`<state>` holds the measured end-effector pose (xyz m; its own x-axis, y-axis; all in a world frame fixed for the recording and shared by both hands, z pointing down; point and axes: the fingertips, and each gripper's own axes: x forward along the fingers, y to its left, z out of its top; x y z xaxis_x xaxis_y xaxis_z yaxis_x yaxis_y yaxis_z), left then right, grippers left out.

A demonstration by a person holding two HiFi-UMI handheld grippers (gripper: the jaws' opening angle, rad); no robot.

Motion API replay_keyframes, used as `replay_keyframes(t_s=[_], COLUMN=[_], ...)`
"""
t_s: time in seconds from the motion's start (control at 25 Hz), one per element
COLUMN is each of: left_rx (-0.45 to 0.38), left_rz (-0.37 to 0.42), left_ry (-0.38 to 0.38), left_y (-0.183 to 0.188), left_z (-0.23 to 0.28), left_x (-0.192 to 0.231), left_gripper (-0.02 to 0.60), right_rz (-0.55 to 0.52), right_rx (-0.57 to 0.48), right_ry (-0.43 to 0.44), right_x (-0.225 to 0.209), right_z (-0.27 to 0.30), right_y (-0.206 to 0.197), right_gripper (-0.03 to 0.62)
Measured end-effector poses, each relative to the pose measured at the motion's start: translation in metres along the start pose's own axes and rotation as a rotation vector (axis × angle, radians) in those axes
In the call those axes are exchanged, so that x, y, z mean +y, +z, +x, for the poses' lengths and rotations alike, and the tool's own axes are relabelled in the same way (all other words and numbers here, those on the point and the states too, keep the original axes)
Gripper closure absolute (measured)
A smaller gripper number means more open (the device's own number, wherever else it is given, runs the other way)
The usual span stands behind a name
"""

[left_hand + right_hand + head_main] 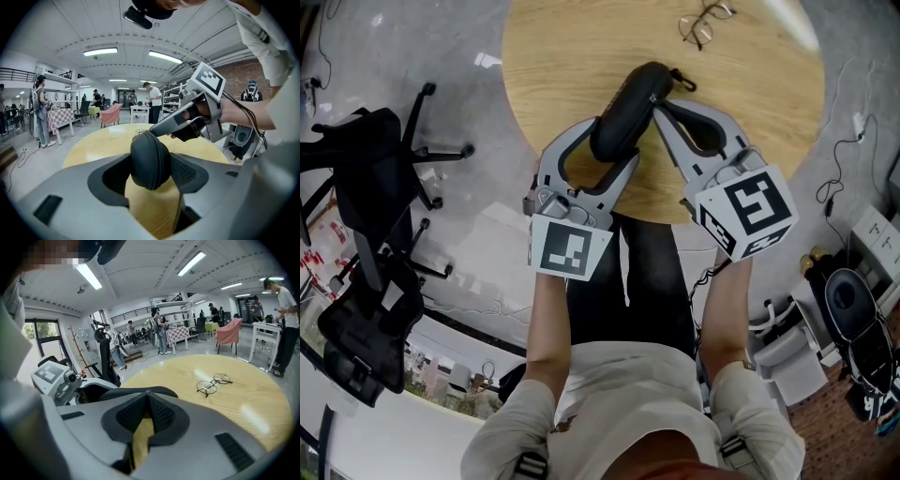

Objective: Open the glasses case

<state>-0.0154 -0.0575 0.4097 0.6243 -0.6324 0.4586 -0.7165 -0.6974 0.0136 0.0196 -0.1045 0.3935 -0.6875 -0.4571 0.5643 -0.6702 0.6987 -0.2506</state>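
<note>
Here the left gripper [617, 141] is clamping the closed black glasses case [630, 98] and holding it over the near edge of the round wooden table [562, 56]. The right gripper [656, 109] is keeping its jaws pressed together at the case's seam. Glasses [703, 23] are lying toward the table's far side.

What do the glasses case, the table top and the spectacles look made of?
The glasses case: matte black, glare-free shell, probably fabric-covered foam. The table top: light wood or wood veneer, visible grain, slight sheen. The spectacles: thin wire frame, probably metal.
</note>
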Motion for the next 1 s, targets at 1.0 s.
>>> replay_keyframes(t_s=[1.0], left_rx=[0.012], left_rz=[-0.003], left_ry=[0.0], left_y=[-0.005], left_z=[-0.011], left_x=[-0.003], left_gripper=[0.304], right_rz=[0.026], right_rx=[0.01], right_ry=[0.0], right_x=[-0.003], right_z=[0.002], right_y=[-0.002], right_gripper=[0.559])
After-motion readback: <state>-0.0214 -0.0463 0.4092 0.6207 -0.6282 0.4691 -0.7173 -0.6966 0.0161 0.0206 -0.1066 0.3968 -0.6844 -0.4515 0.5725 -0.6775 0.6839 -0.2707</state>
